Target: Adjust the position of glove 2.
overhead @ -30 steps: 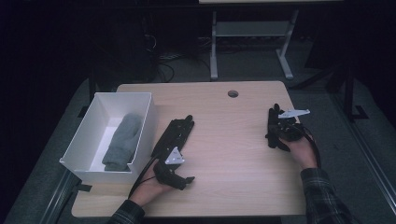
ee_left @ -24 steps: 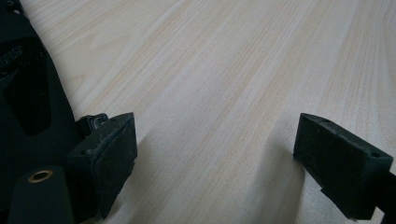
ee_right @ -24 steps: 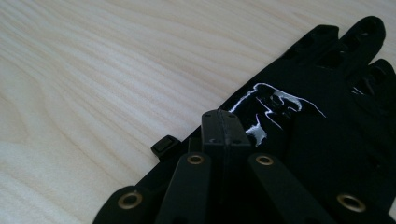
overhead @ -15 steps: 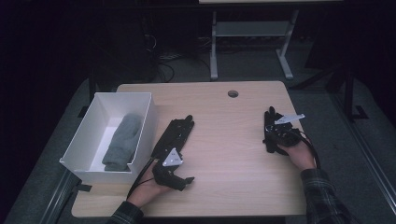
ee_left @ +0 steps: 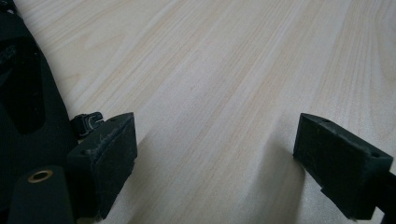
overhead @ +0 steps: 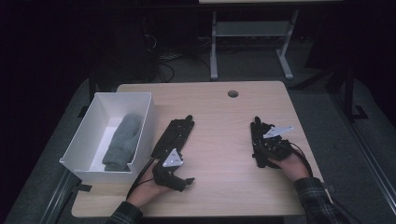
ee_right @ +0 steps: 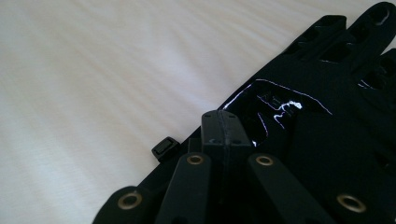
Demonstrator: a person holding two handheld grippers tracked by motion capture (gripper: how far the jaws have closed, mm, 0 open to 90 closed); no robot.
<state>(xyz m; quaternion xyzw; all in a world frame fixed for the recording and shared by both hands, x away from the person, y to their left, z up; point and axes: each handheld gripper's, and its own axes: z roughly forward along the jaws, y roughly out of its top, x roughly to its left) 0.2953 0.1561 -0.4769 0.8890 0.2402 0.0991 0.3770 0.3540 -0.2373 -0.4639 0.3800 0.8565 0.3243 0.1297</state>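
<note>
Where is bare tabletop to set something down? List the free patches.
Free: the strip between the left glove and right glove, and the far edge around the cable hole. Crowded: the left side, with the white box holding a grey cloth.

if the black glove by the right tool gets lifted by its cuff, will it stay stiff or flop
Probably flop: the black glove lies flat on the table with soft fabric fingers. Likely light for its size. Its glossy patch hints at a slicker spot, so a pinch there might slip.
</note>
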